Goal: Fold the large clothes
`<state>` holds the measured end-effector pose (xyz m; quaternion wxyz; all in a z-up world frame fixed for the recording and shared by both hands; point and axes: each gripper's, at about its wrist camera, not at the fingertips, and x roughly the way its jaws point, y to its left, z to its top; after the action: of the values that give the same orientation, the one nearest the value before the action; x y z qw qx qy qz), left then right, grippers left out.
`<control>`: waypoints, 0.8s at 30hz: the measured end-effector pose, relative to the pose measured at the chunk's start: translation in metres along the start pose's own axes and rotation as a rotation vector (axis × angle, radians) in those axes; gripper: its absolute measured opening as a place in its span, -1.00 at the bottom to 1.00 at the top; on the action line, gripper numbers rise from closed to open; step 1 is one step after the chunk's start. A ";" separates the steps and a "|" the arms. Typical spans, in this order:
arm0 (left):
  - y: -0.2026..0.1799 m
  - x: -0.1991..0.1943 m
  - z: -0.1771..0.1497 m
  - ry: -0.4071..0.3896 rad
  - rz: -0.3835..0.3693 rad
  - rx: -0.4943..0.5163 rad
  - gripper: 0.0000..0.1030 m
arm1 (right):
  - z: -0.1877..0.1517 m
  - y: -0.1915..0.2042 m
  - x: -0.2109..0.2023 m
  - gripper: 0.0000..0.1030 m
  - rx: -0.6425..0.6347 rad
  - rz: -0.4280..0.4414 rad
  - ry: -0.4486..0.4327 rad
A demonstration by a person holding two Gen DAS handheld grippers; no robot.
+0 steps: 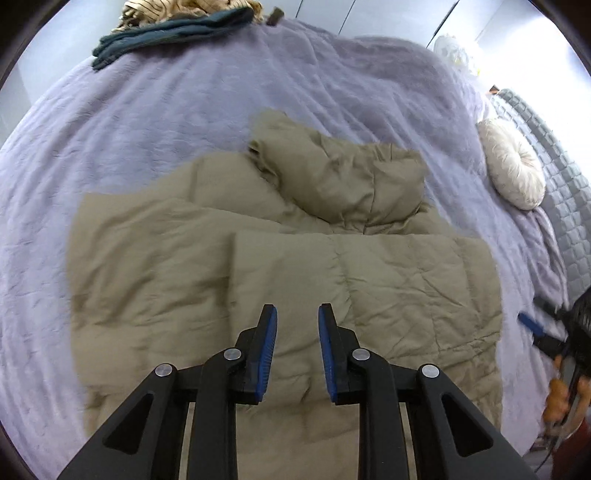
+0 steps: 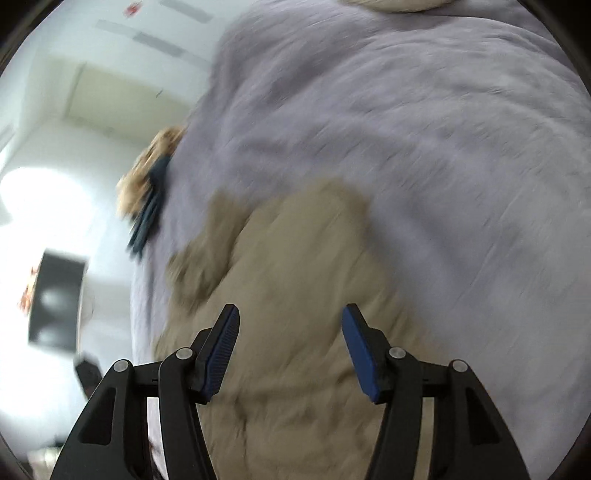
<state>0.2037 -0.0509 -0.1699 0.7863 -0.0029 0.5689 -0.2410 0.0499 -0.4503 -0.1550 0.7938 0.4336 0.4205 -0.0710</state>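
Left wrist: left tongs [image 1: 297,314] narrowly parted, empty above khaki coat [image 1: 288,258]; right tongs [image 2: 290,314] wide, seemingly empty, blurred.

Khaki-tan all over on the padded coat [image 1: 295,266], plain with no print; beneath it the bedspread [image 1: 147,122] is a soft lavender-grey; up at the far edge lies a dark teal garment [image 1: 166,33], and behind it a cream fabric with dark stripes [image 1: 177,7]; off to the side sits a fluffy cream round cushion [image 1: 513,170]; the left gripper [image 1: 297,314] and the right gripper [image 2: 290,317] are black with blue pads.

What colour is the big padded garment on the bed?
Khaki tan, plain: the padded garment, clearest in the left wrist view.
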 end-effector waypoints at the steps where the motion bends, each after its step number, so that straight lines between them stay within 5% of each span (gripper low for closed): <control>1: -0.005 0.006 0.001 0.005 0.006 -0.002 -0.52 | 0.012 -0.011 0.007 0.20 0.024 -0.030 -0.015; 3: -0.008 0.017 0.000 0.015 0.029 -0.014 -0.52 | 0.027 -0.032 0.025 0.20 0.088 -0.052 0.003; 8: 0.001 0.035 -0.003 0.023 0.077 -0.041 -0.52 | 0.044 -0.078 0.071 0.14 0.337 0.149 0.073; 9: 0.004 0.038 -0.004 0.028 0.086 -0.040 -0.52 | 0.045 -0.078 0.075 -0.36 0.360 0.202 0.068; 10: 0.006 0.042 -0.005 0.033 0.094 -0.037 -0.52 | 0.047 -0.072 0.079 -0.62 0.354 0.235 0.068; 17: 0.014 0.064 -0.002 0.039 0.066 -0.056 -0.52 | 0.055 -0.060 0.100 -0.69 0.178 -0.072 0.063; 24: 0.010 0.061 -0.004 0.031 0.095 -0.016 -0.52 | 0.037 -0.055 0.070 -0.69 0.100 -0.217 0.020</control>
<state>0.2181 -0.0643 -0.2285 0.7879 0.0216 0.5824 -0.1989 0.0910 -0.4941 -0.2306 0.7547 0.4250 0.4689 -0.1732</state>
